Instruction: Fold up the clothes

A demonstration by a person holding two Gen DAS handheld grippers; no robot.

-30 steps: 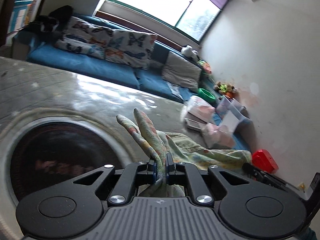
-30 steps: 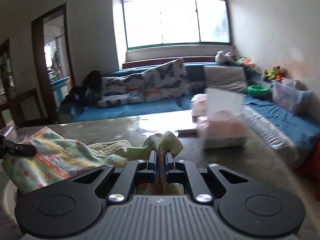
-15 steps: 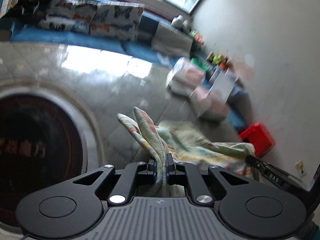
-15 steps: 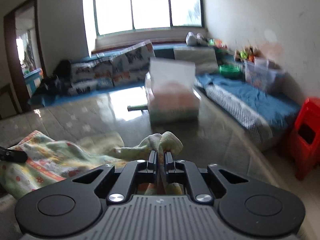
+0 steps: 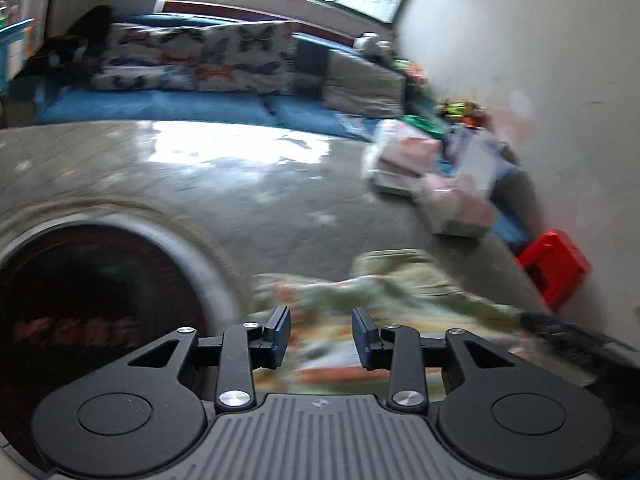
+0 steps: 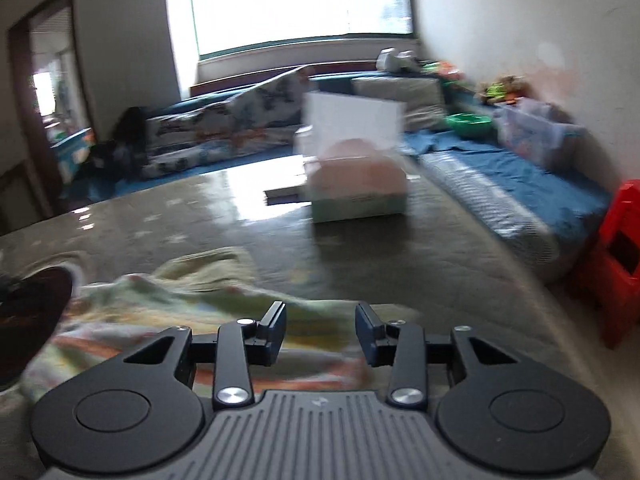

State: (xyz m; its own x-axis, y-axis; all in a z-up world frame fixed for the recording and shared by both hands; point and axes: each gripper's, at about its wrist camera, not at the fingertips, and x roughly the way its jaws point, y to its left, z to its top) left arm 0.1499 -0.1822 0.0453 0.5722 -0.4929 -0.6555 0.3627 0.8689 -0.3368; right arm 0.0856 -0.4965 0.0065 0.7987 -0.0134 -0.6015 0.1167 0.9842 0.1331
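cloth (image 5: 360, 304) lies rumpled on the grey desk (image 5: 248, 200) just ahead of both tools, beside the dark round inset (image 5: 80, 304), and it looks light, soft and limp, so i judge it will sag and bunch unless taken by a hem or corner where the layers pinch thin. left claw (image 5: 320, 336) stands wide open with nothing between its pads, the printed fabric showing through the gap, though whether it touches is blurred. right claw (image 6: 321, 334) is just as wide and empty, over the same cloth (image 6: 168, 300).
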